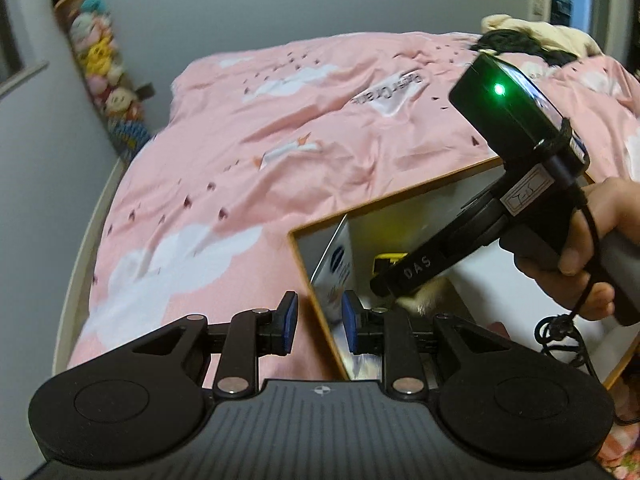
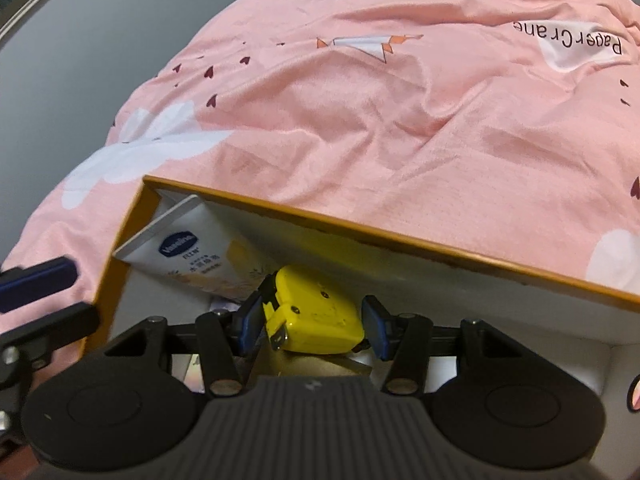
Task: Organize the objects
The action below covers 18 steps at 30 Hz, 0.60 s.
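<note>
Task looks well along, judging by contents: the orange-rimmed box [image 2: 360,228] on the pink bed [image 2: 360,100] already holds a Vaseline tube [image 2: 192,252] leaning in its corner at about 10 o'clock in the right wrist view, plus a yellow tape measure [image 2: 316,312]. No loose items show on the duvet in either view, so little seems left beyond letting go of the tape measure; anything outside both views is unknown.

Right gripper [image 2: 312,330] is down inside the box, its fingers spread just wider than the tape measure, which sits right between the blue pads. Left pad [image 2: 250,320] is at or nearly touching the case at 9 o'clock, right pad [image 2: 376,330] just beside it at 3 o'clock. Cannot tell if they press it or have just let go. Metal tape tip points toward 7 o'clock.

Left gripper [image 1: 318,322] has its fingers spread and holding nothing, straddling the box's near-left wall: one pad outside over the duvet, one inside. From the left wrist view, the tape measure is partly hidden behind the right gripper at about 1 o'clock.
</note>
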### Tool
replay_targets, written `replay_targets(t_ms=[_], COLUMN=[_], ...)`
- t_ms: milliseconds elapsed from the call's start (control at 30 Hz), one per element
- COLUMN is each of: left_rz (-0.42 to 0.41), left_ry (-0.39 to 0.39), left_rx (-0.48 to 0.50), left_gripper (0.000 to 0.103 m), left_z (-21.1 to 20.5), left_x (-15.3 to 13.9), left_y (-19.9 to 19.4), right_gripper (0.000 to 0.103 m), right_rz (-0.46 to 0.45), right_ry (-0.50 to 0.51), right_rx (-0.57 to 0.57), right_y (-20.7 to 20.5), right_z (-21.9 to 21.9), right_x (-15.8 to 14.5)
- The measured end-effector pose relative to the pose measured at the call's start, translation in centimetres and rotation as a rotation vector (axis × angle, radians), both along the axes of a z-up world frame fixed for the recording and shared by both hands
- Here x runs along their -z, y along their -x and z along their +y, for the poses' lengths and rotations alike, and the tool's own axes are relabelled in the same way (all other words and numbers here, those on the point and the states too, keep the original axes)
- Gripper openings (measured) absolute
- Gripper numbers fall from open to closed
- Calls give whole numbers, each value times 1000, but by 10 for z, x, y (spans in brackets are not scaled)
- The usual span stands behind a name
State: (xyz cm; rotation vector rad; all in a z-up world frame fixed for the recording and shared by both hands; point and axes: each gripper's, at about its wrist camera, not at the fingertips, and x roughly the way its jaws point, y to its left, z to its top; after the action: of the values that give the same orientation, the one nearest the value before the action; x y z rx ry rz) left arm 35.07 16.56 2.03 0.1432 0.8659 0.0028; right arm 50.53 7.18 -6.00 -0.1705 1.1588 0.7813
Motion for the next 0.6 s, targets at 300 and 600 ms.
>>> replay_targets(t_ms=[300, 600], left_rz=[50, 60], left_ry=[81, 164], left_rx=[-60, -72], left_gripper=[28, 28], left_z=[13, 2], left_x=[0, -16], left_y=[24, 48], right_gripper=[62, 52], right_rz=[33, 3], right_ry=[-66, -72], right_rx=[14, 29], right_y=[0, 10], right_z=[-3, -24], right_x=[-6, -28])
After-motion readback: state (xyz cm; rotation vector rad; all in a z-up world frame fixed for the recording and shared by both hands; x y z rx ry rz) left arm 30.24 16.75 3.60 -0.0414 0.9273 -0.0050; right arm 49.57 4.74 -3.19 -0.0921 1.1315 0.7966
